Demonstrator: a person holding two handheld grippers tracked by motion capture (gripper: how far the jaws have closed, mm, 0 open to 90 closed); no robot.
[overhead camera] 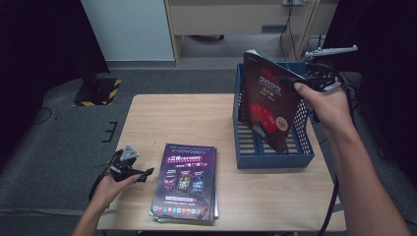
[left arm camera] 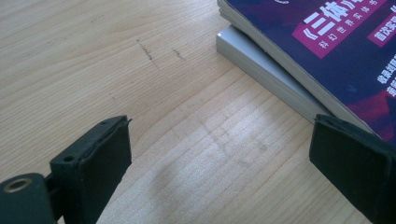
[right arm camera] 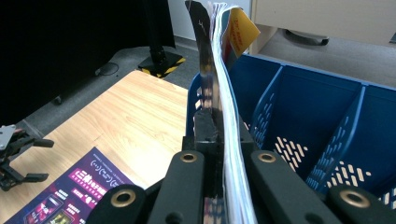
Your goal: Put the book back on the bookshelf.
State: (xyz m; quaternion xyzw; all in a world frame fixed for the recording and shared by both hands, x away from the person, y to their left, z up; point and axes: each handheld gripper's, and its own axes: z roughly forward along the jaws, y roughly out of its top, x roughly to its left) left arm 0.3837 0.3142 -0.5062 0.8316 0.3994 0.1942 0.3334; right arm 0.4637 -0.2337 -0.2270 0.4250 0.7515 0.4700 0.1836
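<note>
A dark magazine with a red cover stands tilted inside the blue file rack at the table's right. My right gripper is shut on its upper edge; in the right gripper view the jaws pinch the thin magazine edge-on above the blue rack. A stack of purple-covered magazines lies flat at the table's front. My left gripper rests on the table just left of that stack, open, with bare wood between its jaws and the magazine stack at its upper right.
The wooden table has free room at its back left. A black stand base with yellow stripes sits on the grey floor beyond the table. A pale cabinet and cables are at the back.
</note>
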